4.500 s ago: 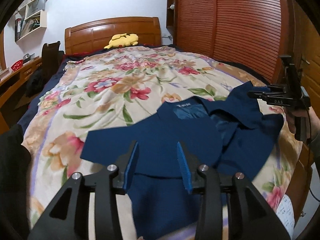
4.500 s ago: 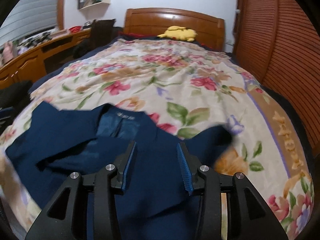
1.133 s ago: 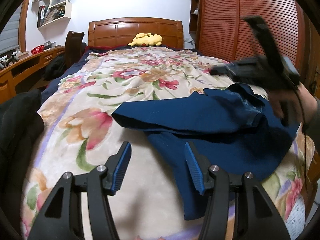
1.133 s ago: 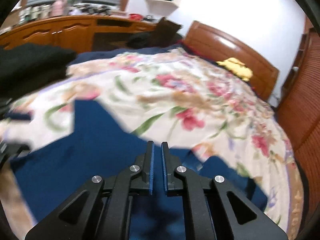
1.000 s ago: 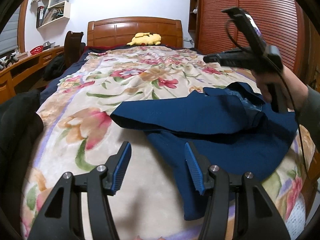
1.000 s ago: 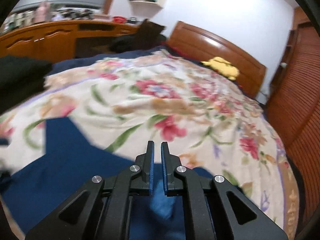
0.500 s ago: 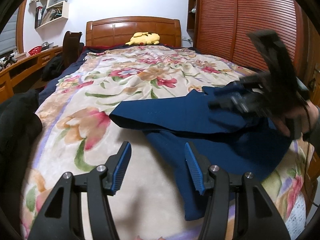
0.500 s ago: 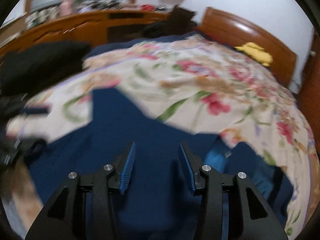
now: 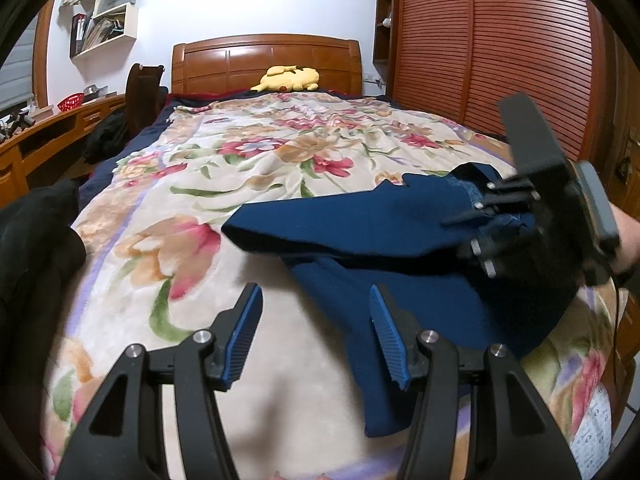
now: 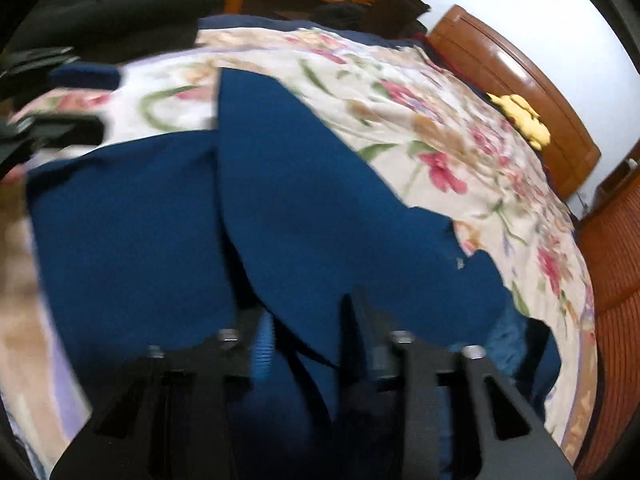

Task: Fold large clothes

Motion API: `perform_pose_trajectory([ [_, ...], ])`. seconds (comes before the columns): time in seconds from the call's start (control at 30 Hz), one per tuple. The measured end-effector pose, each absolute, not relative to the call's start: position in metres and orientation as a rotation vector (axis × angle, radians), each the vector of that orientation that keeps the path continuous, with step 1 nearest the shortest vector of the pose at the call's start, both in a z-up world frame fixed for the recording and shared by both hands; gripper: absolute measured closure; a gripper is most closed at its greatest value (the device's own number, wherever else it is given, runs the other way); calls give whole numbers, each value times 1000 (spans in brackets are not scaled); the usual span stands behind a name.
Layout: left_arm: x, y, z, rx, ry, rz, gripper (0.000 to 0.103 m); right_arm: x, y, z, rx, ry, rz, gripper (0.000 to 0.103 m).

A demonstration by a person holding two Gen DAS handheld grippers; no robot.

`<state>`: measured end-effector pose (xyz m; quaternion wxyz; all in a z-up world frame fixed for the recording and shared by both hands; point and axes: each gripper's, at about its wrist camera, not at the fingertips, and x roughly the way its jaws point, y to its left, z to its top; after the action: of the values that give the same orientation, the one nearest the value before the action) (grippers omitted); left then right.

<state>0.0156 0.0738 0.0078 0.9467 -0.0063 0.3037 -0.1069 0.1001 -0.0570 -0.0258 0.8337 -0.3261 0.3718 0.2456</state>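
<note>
- Left gripper: jaws apart, nothing between the blue pads, hanging over bare blanket at the near edge of the bed; its right finger sits just in front of the near flap of the garment.
- Right gripper: jaws closing, pointed steeply down onto the navy garment. A fold edge of the cloth runs into the gap between the fingers; heavy blur, so can't confirm the pads are pressing on it yet.
- From the left wrist view the right gripper comes in from the right with its tips at the right end of the garment, a hand behind it.
- Navy garment: lies on the near right part of the bed, partly folded, with one long panel laid across leftward over the lower layer. A near flap hangs towards the bed's near edge.
- Floral blanket covers the bed under the garment; left and far parts bare.
- Yellow plush toy at the far end against the wooden headboard.
- Slatted wooden wardrobe along the right, wooden desk along the left, wall shelf far left.
- Dark clothing pile at the near left edge.
</note>
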Motion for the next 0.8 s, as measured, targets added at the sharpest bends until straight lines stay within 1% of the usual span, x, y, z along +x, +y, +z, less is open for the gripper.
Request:
perform_pose_trajectory([
  [0.1, 16, 74, 8, -17, 618, -218, 48, 128, -61, -14, -697, 739, 457, 97],
  [0.17, 16, 72, 8, -22, 616, -220, 48, 152, -61, -4, -689, 700, 404, 98],
  [0.37, 18, 67, 7, -22, 617, -224, 48, 221, -61, 17, -642, 609, 256, 98],
  [0.47, 20, 65, 7, -22, 615, -230, 48, 237, -63, 24, -571, 588, 219, 98],
  [0.53, 20, 64, 7, -20, 617, -233, 48, 240, -69, 30, -509, 580, 224, 82],
  [0.57, 20, 63, 6, -17, 617, -235, 48, 239, -69, 33, -492, 581, 226, 65],
  [0.6, 20, 62, 6, -16, 617, -237, 48, 238, -73, 36, -472, 583, 226, 58],
  [0.8, 19, 53, 10, -12, 605, -262, 48, 214, -121, 56, -451, 604, 221, 57],
])
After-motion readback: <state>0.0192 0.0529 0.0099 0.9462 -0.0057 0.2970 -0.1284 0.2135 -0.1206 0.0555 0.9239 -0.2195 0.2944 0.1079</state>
